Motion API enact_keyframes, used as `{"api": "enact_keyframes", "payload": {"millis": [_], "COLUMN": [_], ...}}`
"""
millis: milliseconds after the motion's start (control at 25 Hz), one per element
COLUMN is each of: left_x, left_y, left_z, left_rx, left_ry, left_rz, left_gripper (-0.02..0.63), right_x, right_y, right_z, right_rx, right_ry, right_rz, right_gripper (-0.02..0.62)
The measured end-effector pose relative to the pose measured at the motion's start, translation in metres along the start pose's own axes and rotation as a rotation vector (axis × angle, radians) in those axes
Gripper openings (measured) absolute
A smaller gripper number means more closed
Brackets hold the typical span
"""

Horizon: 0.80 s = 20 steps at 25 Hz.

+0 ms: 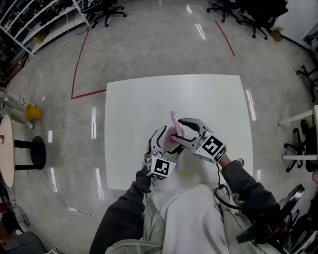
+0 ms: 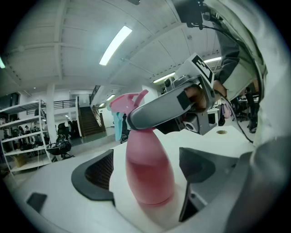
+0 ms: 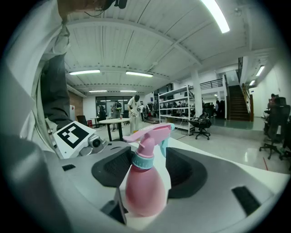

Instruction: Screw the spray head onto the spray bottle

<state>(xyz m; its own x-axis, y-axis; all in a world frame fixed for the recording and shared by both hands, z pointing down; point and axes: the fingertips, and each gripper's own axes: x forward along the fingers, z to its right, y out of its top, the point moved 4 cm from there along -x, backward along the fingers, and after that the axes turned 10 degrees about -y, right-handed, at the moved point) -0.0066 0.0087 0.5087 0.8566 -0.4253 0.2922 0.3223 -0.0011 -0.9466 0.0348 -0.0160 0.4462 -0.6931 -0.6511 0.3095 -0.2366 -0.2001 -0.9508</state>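
A pink spray bottle (image 1: pixel 175 130) stands upright near the front middle of the white table (image 1: pixel 134 109), with its pink spray head (image 3: pixel 148 134) and teal collar on top. My left gripper (image 2: pixel 146 175) reaches in from the left, low around the bottle's belly (image 2: pixel 149 173). A narrow gap shows on each side, so it is open. My right gripper (image 3: pixel 146 169) comes from the right at neck height. Its jaws bracket the collar (image 3: pixel 143 161), the left pad (image 3: pixel 113 170) close to it and white table showing before the right pad (image 3: pixel 184 169). One right finger (image 2: pixel 163 109) crosses the neck.
Bare floor with red tape lines (image 1: pixel 79 64) surrounds the table. A round side table (image 1: pixel 6 149) and black stool (image 1: pixel 35 151) stand at the left, office chairs (image 1: pixel 253 12) and shelving (image 1: pixel 30 20) farther back. The person's sleeves (image 1: pixel 124 213) fill the near edge.
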Motion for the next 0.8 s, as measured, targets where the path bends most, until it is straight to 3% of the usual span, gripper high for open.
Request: {"api": "enact_keyframes", "payload": {"millis": [200, 280, 560, 680, 800], "left_x": [0.008, 0.012, 0.035, 0.046, 0.047], "left_y": [0.001, -0.004, -0.018, -0.023, -0.022], "left_z": [0.008, 0.009, 0.002, 0.002, 0.001], "left_rx": [0.021, 0.027, 0.008, 0.011, 0.001], "left_ry": [-0.033, -0.039, -0.047, -0.020, 0.026], "left_rz": [-0.036, -0.031, -0.084, -0.104, -0.111], "left_gripper": [0.442, 0.442, 0.440, 0.440, 0.440], "right_x": [0.001, 0.001, 0.005, 0.002, 0.001], "right_y": [-0.003, -0.001, 0.000, -0.001, -0.002], "right_z": [-0.010, -0.014, -0.014, -0.012, -0.016], "right_rx": [-0.063, -0.082, -0.050, -0.043, -0.063], "right_ry": [0.052, 0.060, 0.076, -0.009, -0.220], "right_rz": [-0.017, -0.014, -0.031, -0.023, -0.040], "right_gripper": [0.229, 0.150, 0.147, 0.147, 0.147]}}
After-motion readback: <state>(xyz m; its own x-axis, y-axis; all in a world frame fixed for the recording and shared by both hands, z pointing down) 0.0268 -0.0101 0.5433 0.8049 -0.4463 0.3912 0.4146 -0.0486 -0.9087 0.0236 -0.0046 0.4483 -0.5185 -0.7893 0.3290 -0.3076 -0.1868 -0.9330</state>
